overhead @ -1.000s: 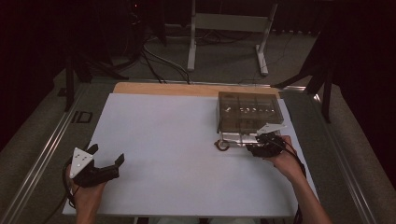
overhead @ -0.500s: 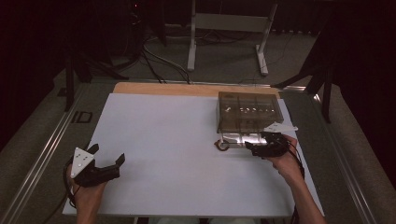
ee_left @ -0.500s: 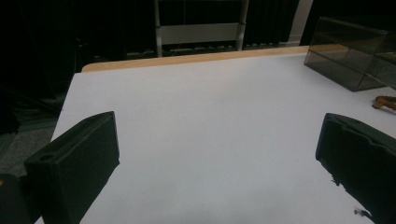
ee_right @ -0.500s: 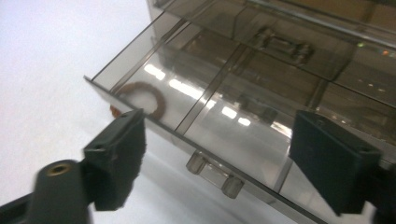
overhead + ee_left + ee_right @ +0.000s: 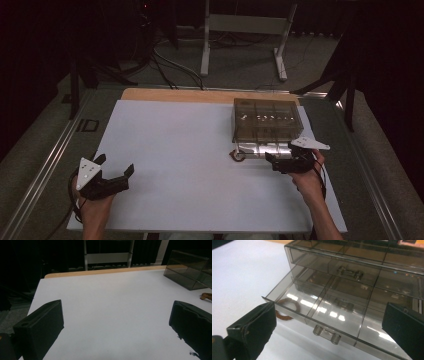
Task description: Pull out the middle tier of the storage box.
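Observation:
A smoky clear drawer box [image 5: 267, 120] stands at the table's right. Its bottom drawer [image 5: 260, 149] is pulled out, and in the right gripper view the drawer [image 5: 319, 307] has a small clear handle [image 5: 325, 333] on its front. A brown ring [image 5: 239, 156] lies on the table at the drawer's left corner, and the ring [image 5: 287, 311] is partly seen through the drawer's wall. My right gripper [image 5: 280, 162] [image 5: 330, 312] faces the drawer front. Its jaws have just been opening and stand wide, the pads touching nothing. My left gripper [image 5: 115, 177] [image 5: 117, 312] rests open at front left.
The white table top [image 5: 190, 150] has a wooden strip [image 5: 175, 95] along its far edge. Metal rails [image 5: 45, 165] run along the table's sides. The drawer box [image 5: 190, 270] appears far to the right in the left gripper view.
The right gripper's jaws have spread wider, and the hand has drawn slightly back from the drawer front. The left gripper has stayed where it was.

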A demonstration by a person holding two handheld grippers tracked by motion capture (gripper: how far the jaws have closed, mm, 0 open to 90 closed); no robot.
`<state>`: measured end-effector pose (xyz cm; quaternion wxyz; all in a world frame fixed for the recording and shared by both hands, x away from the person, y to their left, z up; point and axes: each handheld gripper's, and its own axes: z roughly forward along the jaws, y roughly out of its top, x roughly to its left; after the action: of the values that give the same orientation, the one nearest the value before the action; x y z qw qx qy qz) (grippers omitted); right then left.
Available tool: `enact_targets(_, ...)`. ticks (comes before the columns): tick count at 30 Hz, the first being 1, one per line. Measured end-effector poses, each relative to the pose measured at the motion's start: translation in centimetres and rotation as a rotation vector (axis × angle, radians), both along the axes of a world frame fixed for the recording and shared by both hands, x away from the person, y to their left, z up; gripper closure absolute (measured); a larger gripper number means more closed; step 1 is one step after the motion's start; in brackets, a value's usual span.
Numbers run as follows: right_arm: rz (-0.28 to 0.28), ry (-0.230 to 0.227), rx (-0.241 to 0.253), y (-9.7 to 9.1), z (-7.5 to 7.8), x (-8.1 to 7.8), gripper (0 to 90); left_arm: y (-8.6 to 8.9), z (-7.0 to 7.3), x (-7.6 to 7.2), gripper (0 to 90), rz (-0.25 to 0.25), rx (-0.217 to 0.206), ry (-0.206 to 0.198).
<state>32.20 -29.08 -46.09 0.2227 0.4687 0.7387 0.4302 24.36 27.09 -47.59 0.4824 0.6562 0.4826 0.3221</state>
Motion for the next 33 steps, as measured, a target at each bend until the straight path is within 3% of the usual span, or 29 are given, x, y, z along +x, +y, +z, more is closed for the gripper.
enact_targets(9, -0.040, -0.080, 0.053, -0.4, 0.0, -1.0, 0.0, -0.9, 0.6, 0.3, 1.0, -0.003, -0.004, -0.002)
enact_targets(16, -0.044, -0.128, 0.091, -0.7, 0.1, -1.6, 0.0, -2.7, 1.8, 1.4, 1.1, -0.060, 0.005, -0.014)
enact_targets(22, -0.046, -0.138, 0.099, -0.7, 0.0, -1.6, 0.0, -4.6, 2.2, 2.9, 1.1, -0.093, 0.022, 0.002)
enact_targets(33, -0.067, -0.145, 0.110, -1.0, -0.1, -1.8, 0.0, -6.4, 2.2, 4.5, 1.1, -0.120, -0.009, 0.021)
